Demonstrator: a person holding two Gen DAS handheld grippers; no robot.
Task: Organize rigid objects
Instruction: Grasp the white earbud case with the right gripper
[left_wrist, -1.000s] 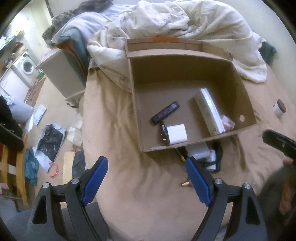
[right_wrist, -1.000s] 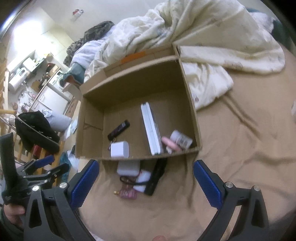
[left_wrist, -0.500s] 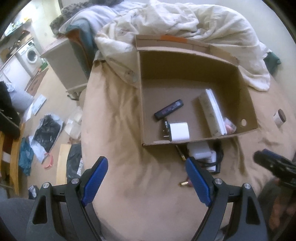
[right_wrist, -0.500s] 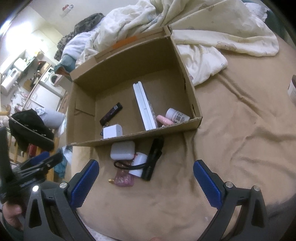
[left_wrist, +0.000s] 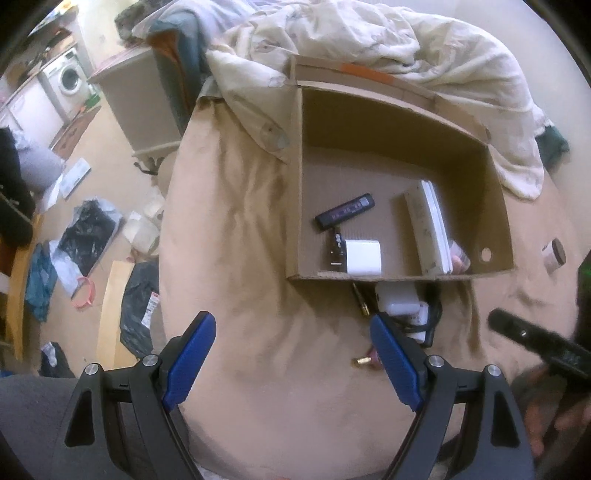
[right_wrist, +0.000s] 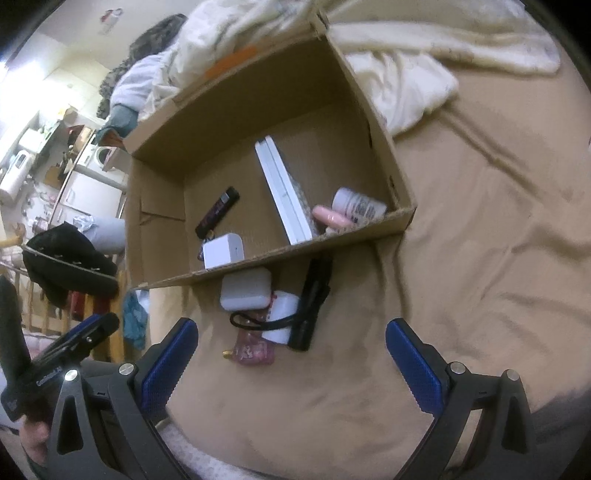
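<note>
An open cardboard box (left_wrist: 495, 206) (right_wrist: 399, 192) lies on the tan bedsheet. It holds a black stick (left_wrist: 345, 212) (right_wrist: 218, 211), a white cube charger (left_wrist: 362, 257) (right_wrist: 224, 250), a long white slab (left_wrist: 430, 227) (right_wrist: 282, 194), a pink item (right_wrist: 330, 218) and a white labelled bottle (right_wrist: 356, 206). In front of the box lie a white adapter (right_wrist: 245, 289), a second white block with a black cord (right_wrist: 281, 320), a black flashlight (right_wrist: 312, 304) and a pink perfume bottle (right_wrist: 255, 350) (left_wrist: 365, 360). My left gripper (left_wrist: 293, 345) and right gripper (right_wrist: 291, 350) both hover open and empty just short of this pile.
A rumpled cream duvet (left_wrist: 369, 40) lies behind the box. A small brown-lidded jar (left_wrist: 553, 254) stands on the sheet to the box's right. Left of the bed, the floor holds bags and clutter (left_wrist: 88, 236), with a washing machine (left_wrist: 70, 79) farther off.
Both grippers have rolled a little, and the right one has sunk closer to the pile in front of the box. Both stay open and empty.
</note>
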